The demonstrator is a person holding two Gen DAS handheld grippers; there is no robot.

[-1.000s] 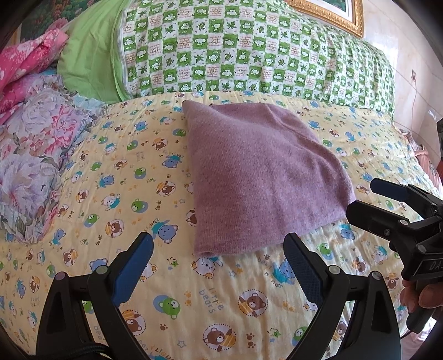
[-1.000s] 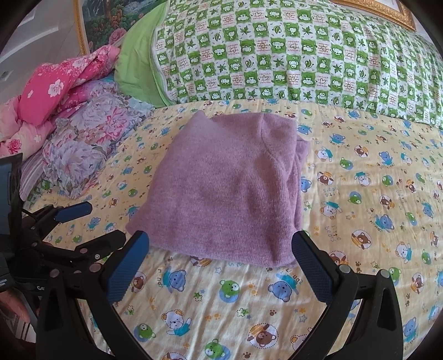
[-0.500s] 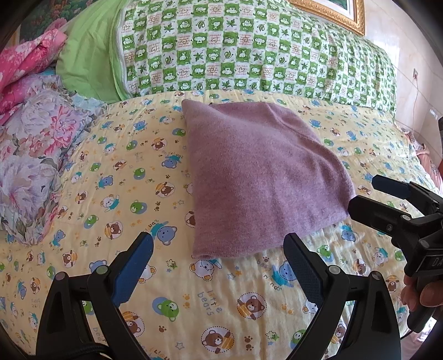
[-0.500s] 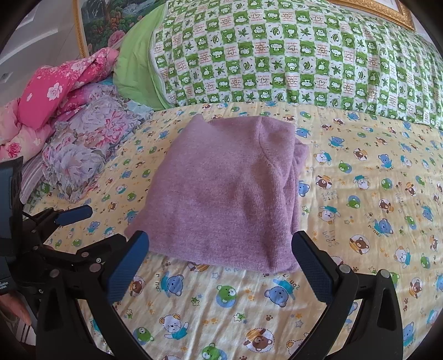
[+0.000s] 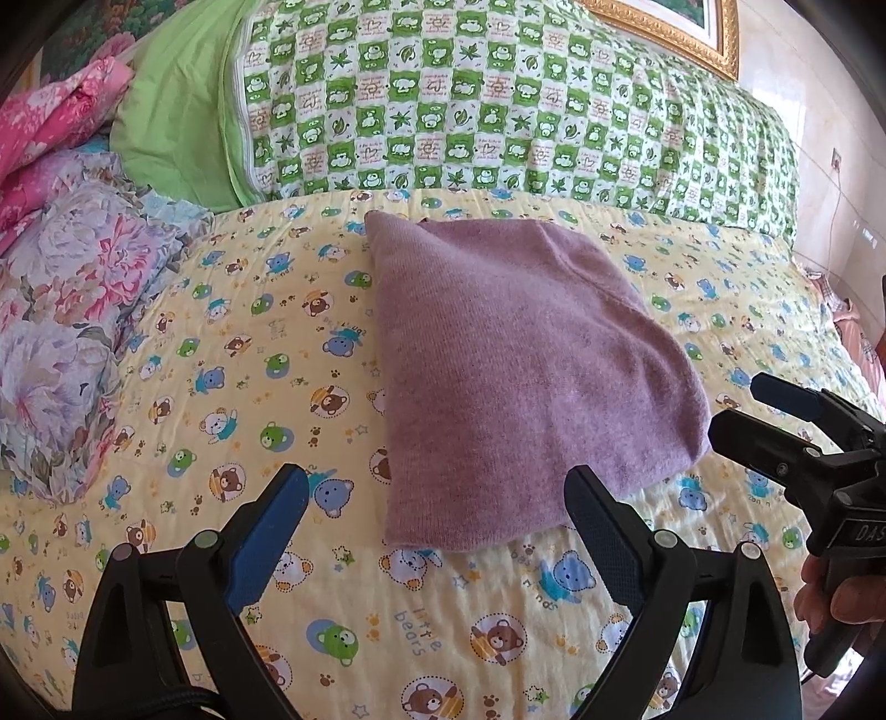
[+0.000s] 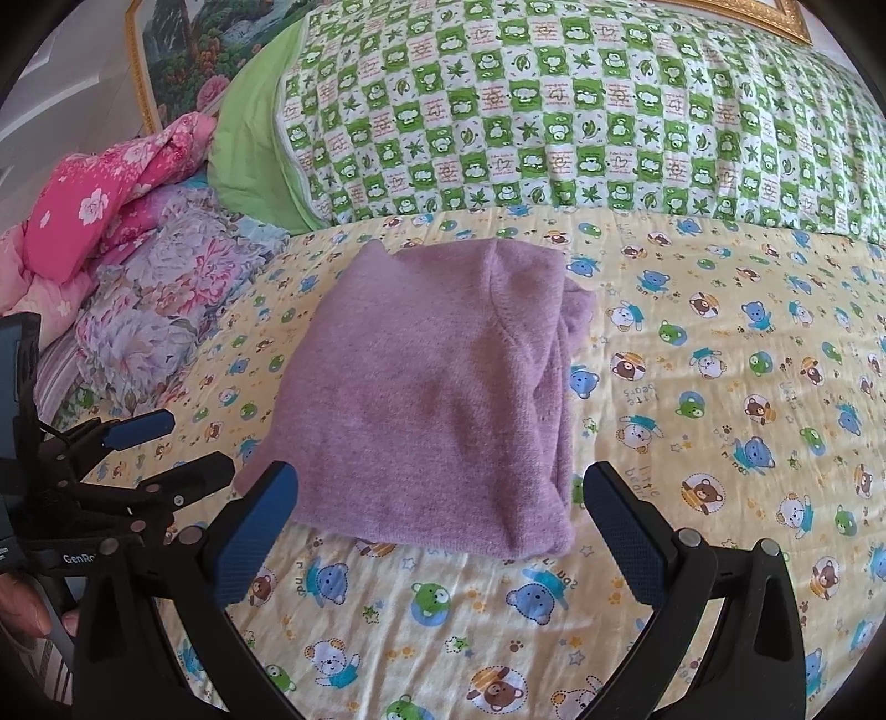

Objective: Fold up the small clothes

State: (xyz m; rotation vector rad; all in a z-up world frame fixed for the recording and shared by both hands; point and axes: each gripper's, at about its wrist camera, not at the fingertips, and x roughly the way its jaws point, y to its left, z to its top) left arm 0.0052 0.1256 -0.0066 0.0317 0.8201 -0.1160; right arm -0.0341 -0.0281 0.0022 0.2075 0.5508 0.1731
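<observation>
A purple knit garment [image 5: 520,376] lies folded into a flat rectangle on the yellow bear-print bedsheet [image 5: 232,421]; it also shows in the right wrist view [image 6: 437,399]. My left gripper [image 5: 437,515] is open and empty, just short of the garment's near edge. My right gripper [image 6: 440,512] is open and empty, also at the near edge. The right gripper shows at the right in the left wrist view [image 5: 742,410], and the left gripper at the left in the right wrist view [image 6: 183,448]. Neither touches the cloth.
A green checked quilt [image 5: 498,105] and a green pillow [image 5: 177,111] lie along the back of the bed. Floral and pink bedding [image 5: 61,288] is piled at the left. The wall and a gold picture frame [image 5: 664,27] stand behind.
Both grippers have drawn back slightly from the garment and stay open. The garment lies as before.
</observation>
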